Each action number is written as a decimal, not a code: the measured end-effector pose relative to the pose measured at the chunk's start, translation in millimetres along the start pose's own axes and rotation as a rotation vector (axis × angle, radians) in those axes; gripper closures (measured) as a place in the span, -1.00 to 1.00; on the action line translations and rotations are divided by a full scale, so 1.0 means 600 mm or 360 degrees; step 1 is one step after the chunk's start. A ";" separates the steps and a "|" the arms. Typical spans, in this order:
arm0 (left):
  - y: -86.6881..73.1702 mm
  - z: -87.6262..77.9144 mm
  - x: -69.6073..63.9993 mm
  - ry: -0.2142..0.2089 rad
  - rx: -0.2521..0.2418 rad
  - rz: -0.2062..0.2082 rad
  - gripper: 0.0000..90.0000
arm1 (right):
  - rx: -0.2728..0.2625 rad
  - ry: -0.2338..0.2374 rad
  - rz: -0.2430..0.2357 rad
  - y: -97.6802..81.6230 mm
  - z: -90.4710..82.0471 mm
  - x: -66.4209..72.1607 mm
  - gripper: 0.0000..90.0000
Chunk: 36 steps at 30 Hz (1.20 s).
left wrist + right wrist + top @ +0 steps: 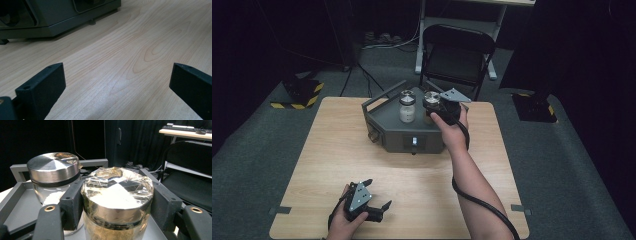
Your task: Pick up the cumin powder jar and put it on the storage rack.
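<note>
Right gripper view: a jar [117, 202] is clamped by the right tongs [117, 205] in the tray [17, 195] at 12 o'clock, not yet lifted, while the left tongs [117, 82] are held wide at 7 o'clock.

Right tongs [435, 106] grip a jar [431, 101] (steel-lidded) on the grey machine [398, 131].

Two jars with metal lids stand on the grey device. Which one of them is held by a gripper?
The jar with amber contents, the right-hand one in the high view: the right gripper is shut on it just below its lid. The jar with white contents stands free beside it.
</note>
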<state>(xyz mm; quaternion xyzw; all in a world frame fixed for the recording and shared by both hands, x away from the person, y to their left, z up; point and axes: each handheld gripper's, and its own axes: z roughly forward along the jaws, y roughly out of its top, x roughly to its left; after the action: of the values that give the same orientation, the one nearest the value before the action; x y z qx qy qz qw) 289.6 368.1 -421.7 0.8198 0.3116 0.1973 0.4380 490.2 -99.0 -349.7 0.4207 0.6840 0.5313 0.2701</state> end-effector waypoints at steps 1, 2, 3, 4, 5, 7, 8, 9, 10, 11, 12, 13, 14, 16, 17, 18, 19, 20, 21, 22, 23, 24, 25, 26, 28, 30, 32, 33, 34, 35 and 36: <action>0.000 0.000 0.000 0.0000 -0.0001 0.0005 -0.98 | -0.0001 0.0000 0.0001 0.000 0.000 0.000 -0.22; 0.000 0.000 0.000 0.0000 -0.0001 0.0008 -0.98 | -0.0002 0.0001 0.0001 -0.001 0.000 0.000 -0.22; 0.000 0.000 -0.001 0.0001 -0.0002 0.0009 -0.98 | -0.0003 0.0001 0.0001 -0.001 0.000 0.000 -0.22; 0.000 0.000 -0.001 0.0003 -0.0002 0.0010 -0.98 | -0.0006 0.0001 0.0002 -0.002 0.000 0.000 -0.22; 0.000 0.000 -0.001 0.0003 -0.0002 0.0012 -0.98 | -0.0011 0.0001 0.0002 -0.003 0.000 -0.001 -0.22; 0.000 0.000 -0.001 0.0002 -0.0002 0.0011 -0.98 | -0.0016 0.0001 0.0003 -0.005 -0.001 -0.001 -0.23; 0.000 0.000 -0.001 0.0003 0.0000 0.0009 -0.98 | -0.0017 0.0001 0.0004 -0.006 -0.001 -0.001 -0.23; 0.000 0.000 -0.001 0.0003 0.0000 0.0009 -0.98 | -0.0019 0.0001 0.0003 -0.006 -0.001 -0.001 -0.23; 0.000 0.000 -0.001 0.0003 0.0001 0.0009 -0.98 | -0.0021 0.0001 -0.0001 -0.007 -0.001 -0.001 -0.23; 0.000 0.000 -0.002 0.0003 0.0001 0.0010 -0.98 | -0.0022 0.0000 -0.0003 -0.007 -0.001 0.000 -0.23; 0.000 0.000 -0.002 0.0003 0.0001 0.0012 -0.98 | -0.0023 0.0000 0.0001 -0.008 -0.001 0.000 -0.23; 0.001 0.000 -0.002 0.0003 0.0002 0.0016 -0.98 | -0.0022 0.0001 0.0000 -0.008 -0.001 -0.001 -0.23; 0.000 0.000 -0.002 0.0002 0.0001 0.0018 -0.98 | -0.0021 0.0001 -0.0001 -0.007 -0.001 -0.001 -0.23; 0.000 0.000 -0.002 0.0001 0.0001 0.0020 -0.98 | -0.0017 -0.0002 0.0006 -0.006 -0.001 0.000 -0.24; 0.000 0.001 -0.002 0.0001 0.0001 0.0021 -0.98 | -0.0015 -0.0003 0.0007 -0.005 -0.001 0.000 -0.24; 0.001 0.001 -0.002 0.0001 0.0002 0.0023 -0.98 | -0.0012 -0.0004 0.0008 -0.005 -0.001 0.000 -0.24; 0.000 0.001 -0.002 0.0001 0.0002 0.0025 -0.98 | -0.0008 -0.0005 0.0003 -0.004 -0.001 0.001 -0.24; 0.000 0.001 -0.002 0.0000 0.0001 0.0026 -0.98 | -0.0003 -0.0004 0.0005 -0.002 0.000 0.001 -0.24; 0.000 0.001 -0.002 0.0000 0.0001 0.0026 -0.98 | -0.0001 -0.0003 0.0007 -0.001 0.000 0.001 -0.25; 0.000 0.001 -0.002 0.0000 0.0001 0.0025 -0.98 | 0.0003 -0.0003 0.0009 0.000 0.000 0.000 -0.25; 0.000 0.001 -0.002 0.0001 0.0001 0.0025 -0.98 | 0.0008 -0.0003 0.0010 0.001 0.000 0.000 -0.27; 0.000 0.001 -0.002 0.0001 0.0002 0.0024 -0.98 | 0.0013 -0.0001 0.0012 0.002 0.001 -0.001 -0.29; 0.001 0.001 -0.002 0.0002 0.0002 0.0023 -0.98 | 0.0014 0.0004 0.0018 0.002 0.001 -0.002 -0.32; 0.001 0.001 -0.002 0.0002 0.0002 0.0023 -0.98 | 0.0014 0.0010 0.0021 0.003 0.001 -0.003 -0.35; 0.000 0.001 -0.002 -0.0002 0.0000 0.0023 -0.98 | 0.0021 0.0016 0.0029 0.004 0.002 -0.004 -0.47; 0.000 0.001 -0.002 0.0000 0.0000 0.0021 -0.98 | 0.0024 0.0030 0.0035 0.005 0.002 -0.006 -0.53; 0.000 0.001 -0.002 -0.0001 0.0000 0.0022 -0.98 | 0.0023 0.0030 0.0025 0.006 0.001 -0.005 -0.66; 0.000 0.001 -0.001 -0.0002 0.0000 0.0023 -0.98 | 0.0018 0.0034 0.0029 0.005 0.000 -0.004 -0.74; 0.000 0.001 -0.001 -0.0001 0.0000 0.0022 -0.98 | 0.0003 0.0033 0.0039 0.003 -0.001 -0.003 -0.88; 0.000 0.001 -0.001 -0.0001 0.0001 0.0022 -0.98 | -0.0002 0.0022 0.0040 0.003 -0.002 0.001 -0.98; 0.000 0.001 -0.001 -0.0001 0.0002 0.0023 -0.98 | -0.0008 0.0034 0.0047 0.003 -0.004 0.000 -0.99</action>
<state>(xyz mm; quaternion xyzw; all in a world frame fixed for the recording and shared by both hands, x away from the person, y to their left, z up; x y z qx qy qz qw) 289.3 367.1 -421.7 0.8223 0.3058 0.2000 0.4363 488.8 -100.0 -347.3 0.4244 0.6793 0.5413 0.2559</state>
